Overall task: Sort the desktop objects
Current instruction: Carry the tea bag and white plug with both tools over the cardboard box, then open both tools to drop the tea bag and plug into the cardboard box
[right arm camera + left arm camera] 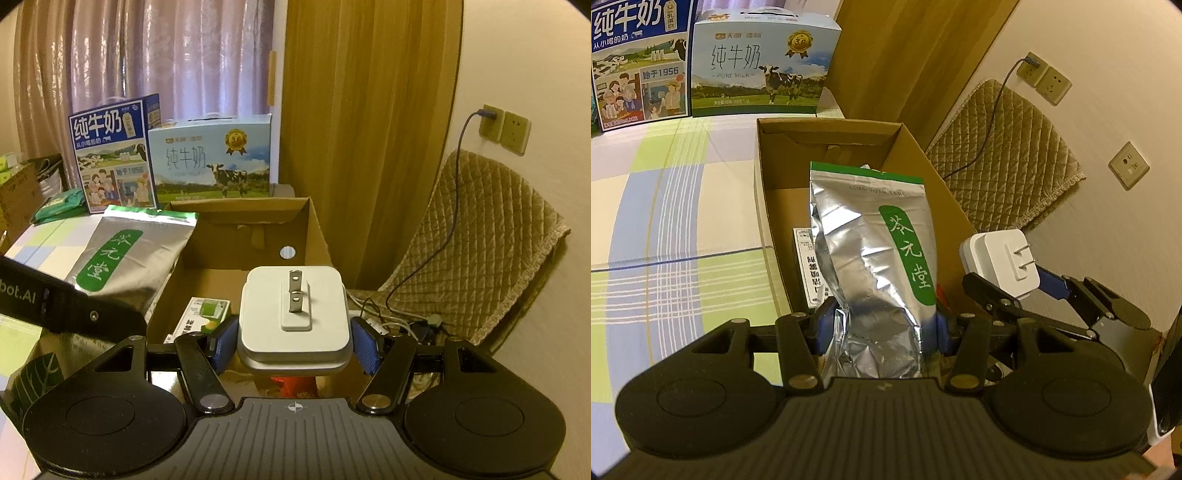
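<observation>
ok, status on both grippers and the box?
Left gripper shut on foil pouch, over cardboard box. Right gripper shut on white charger. Small carton already inside; nothing blocking.

The open cardboard box [314, 229] leaves bare floor in its far half, wide enough for tongs to come down. Its near left corner is taken by a small green-and-white carton [205, 314] lying flat. The silver foil pouch [875, 266], clamped in the left tongs [882, 325], hangs over the box's middle and blocks entry from the left. The white plug adapter [293, 317], gripped by the right tongs [293, 345], fills the near right edge. Two milk cartons [210, 158] wall off the table [665, 206] behind; its left stretch lies free.
</observation>
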{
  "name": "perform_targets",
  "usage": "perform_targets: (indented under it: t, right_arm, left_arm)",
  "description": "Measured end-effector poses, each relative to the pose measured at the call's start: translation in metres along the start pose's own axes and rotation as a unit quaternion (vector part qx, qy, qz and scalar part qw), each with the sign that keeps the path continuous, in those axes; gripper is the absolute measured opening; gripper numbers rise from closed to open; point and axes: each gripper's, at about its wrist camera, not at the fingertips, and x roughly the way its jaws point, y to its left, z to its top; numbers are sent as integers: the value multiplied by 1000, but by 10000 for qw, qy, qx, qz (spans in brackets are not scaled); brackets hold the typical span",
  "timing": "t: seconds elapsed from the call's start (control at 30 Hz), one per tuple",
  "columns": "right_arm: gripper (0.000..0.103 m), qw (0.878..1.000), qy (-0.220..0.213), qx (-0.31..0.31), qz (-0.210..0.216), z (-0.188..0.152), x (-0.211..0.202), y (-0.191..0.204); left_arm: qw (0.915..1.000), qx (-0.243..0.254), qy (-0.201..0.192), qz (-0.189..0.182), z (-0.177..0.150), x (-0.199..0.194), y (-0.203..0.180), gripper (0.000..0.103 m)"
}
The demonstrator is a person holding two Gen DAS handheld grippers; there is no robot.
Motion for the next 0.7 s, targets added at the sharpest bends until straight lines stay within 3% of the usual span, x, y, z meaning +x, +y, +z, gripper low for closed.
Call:
perform_targets:
  t: [0.7]
  right_arm:
    - [62,10000,50,56,44,13,31,-4]
  left_arm:
    - [9998,-176,-8,137,19,33,7,47]
